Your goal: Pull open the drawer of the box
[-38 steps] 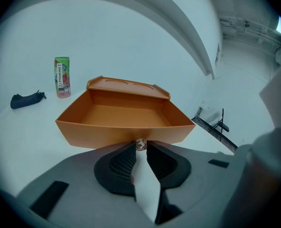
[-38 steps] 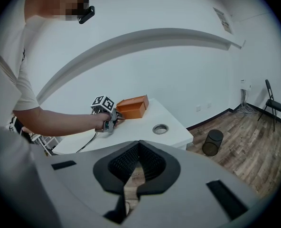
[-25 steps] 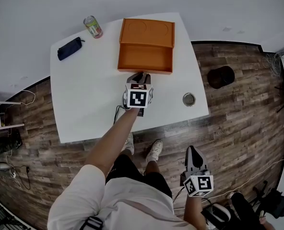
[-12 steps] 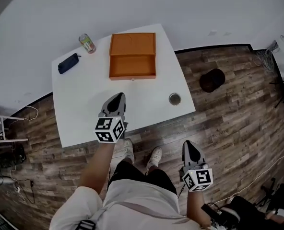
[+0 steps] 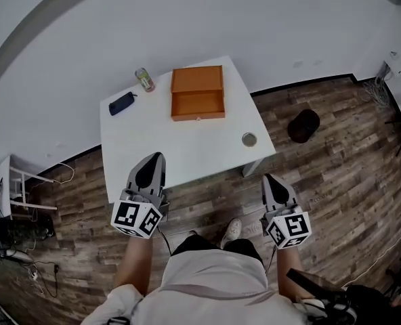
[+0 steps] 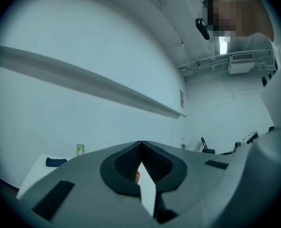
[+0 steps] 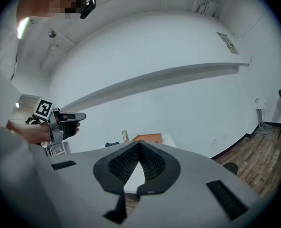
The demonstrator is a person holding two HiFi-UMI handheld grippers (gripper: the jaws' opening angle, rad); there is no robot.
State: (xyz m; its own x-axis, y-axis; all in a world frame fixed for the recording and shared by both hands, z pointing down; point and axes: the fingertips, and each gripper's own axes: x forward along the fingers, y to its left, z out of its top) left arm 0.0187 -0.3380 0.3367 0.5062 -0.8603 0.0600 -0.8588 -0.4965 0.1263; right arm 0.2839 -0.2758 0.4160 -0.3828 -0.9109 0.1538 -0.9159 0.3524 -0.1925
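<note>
The orange box (image 5: 197, 80) stands at the far side of the white table (image 5: 187, 151), its drawer (image 5: 198, 105) pulled out toward me and showing an empty inside. My left gripper (image 5: 157, 157) hovers over the table's near edge, well short of the box, shut with nothing in it. My right gripper (image 5: 269, 179) hangs off the table's right front corner above the floor, also shut and empty. In the right gripper view the box (image 7: 147, 137) shows small beyond the closed jaws. In the left gripper view only an orange sliver of it shows behind the jaws.
A drinks can (image 5: 144, 79) and a dark pouch (image 5: 121, 103) lie left of the box. A small round object (image 5: 249, 139) sits near the table's right edge. A black object (image 5: 304, 125) rests on the wood floor to the right. A white wall runs behind the table.
My left gripper has drawn back from the drawer's front to the table's near edge and closed. The whole view has pulled away from the table. The right gripper has risen slightly.
</note>
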